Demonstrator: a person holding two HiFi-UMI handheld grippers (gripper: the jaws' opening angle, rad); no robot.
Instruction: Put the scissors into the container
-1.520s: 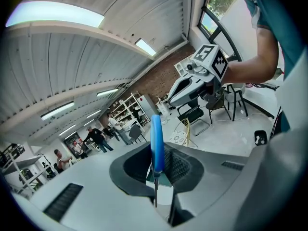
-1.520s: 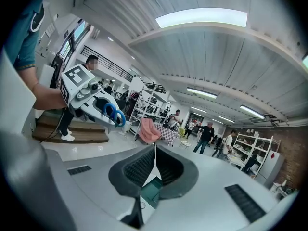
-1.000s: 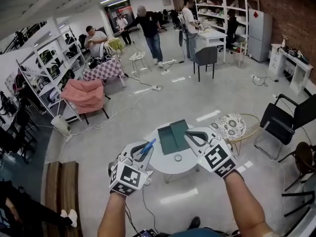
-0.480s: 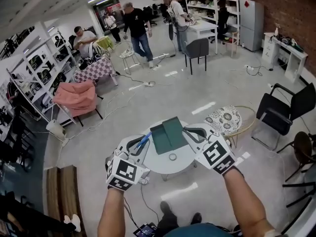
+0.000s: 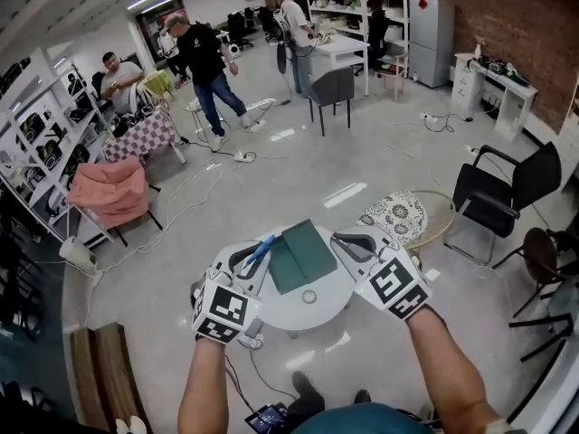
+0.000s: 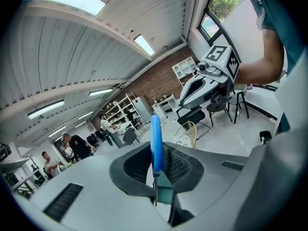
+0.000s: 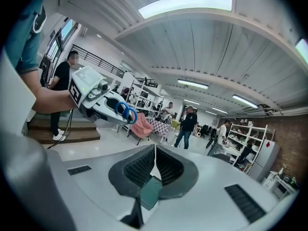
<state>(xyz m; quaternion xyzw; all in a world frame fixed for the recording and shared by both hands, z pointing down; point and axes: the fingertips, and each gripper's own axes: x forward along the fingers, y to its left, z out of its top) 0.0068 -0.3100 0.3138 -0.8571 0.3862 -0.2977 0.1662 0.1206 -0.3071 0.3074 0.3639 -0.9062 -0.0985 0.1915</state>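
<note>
Left gripper [image 5: 254, 260] clamps the scissors [image 6: 156, 138] edge-on — they could pivot and miss the container [image 5: 303, 259]; right gripper [image 5: 344, 242] closed, holding nothing.

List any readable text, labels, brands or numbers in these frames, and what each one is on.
No legible words, numbers or brands in any view.
Left gripper and right gripper cubes: black-and-white square markers, patterns only.
Scissors, held by the left gripper: no print visible.
Red patch on the white cabinet: too small to read.
Small screen at the bottom edge: too small to read.
</note>
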